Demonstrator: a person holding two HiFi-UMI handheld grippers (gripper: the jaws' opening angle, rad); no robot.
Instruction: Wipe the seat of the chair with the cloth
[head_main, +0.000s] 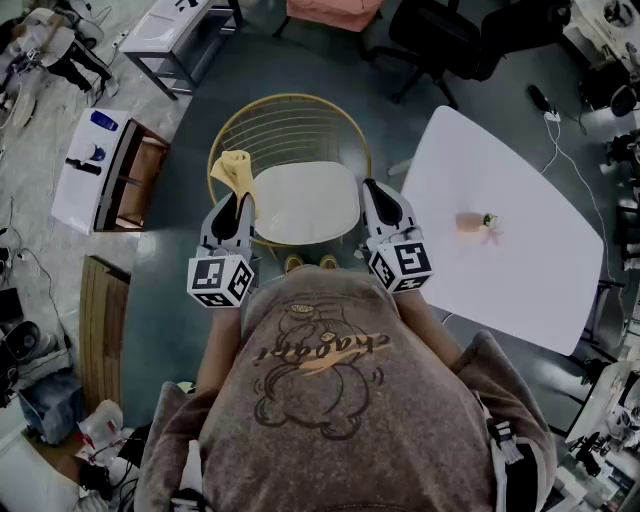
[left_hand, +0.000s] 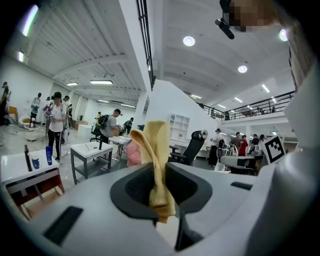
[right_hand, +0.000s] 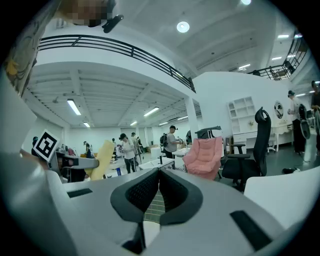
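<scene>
Looks down on a white counter (head_main: 520, 250) at right. Finds beside it a gold-wire chair (head_main: 290, 125) with a white seat (head_main: 305, 200), just ahead of the person (head_main: 340, 400). Shows the left tongs (head_main: 238, 203) at the seat's left edge, and the right tongs (head_main: 372, 190) at its right edge, pressed together on nothing. Places the yellow cloth (head_main: 236, 172) in the left tongs, pinched near its lower end, standing upright over the chair's left rim.
</scene>
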